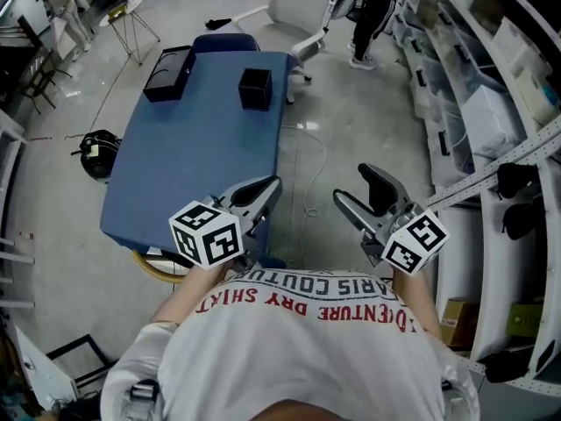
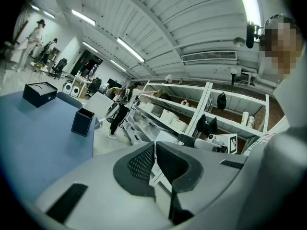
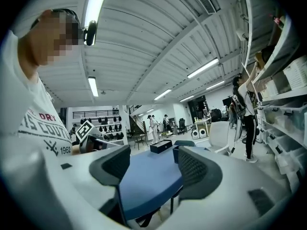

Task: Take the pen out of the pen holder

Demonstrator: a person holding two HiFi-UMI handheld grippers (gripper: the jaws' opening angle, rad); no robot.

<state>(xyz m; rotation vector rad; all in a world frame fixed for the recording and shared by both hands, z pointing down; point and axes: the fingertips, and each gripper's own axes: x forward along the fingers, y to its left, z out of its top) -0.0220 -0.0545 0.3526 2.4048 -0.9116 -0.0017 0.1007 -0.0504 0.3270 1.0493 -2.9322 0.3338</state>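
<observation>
The black square pen holder (image 1: 254, 89) stands near the far end of the blue table (image 1: 193, 165); no pen shows in it. It also appears in the left gripper view as a dark cube (image 2: 82, 121); in the right gripper view the pen holder (image 3: 176, 152) is half hidden behind a jaw. Both grippers hang in front of the person's chest, off the table's near right corner and far from the holder. My left gripper (image 1: 270, 187) (image 2: 154, 150) has its pads nearly together with nothing in them. My right gripper (image 1: 358, 187) (image 3: 153, 164) is wide open and empty.
A flat black box (image 1: 168, 73) lies at the table's far left corner. A white office chair (image 1: 298, 3) stands beyond the table and a person (image 1: 368, 16) stands further back. Shelving (image 1: 478, 103) runs along the right. A cable (image 1: 307, 160) trails on the floor.
</observation>
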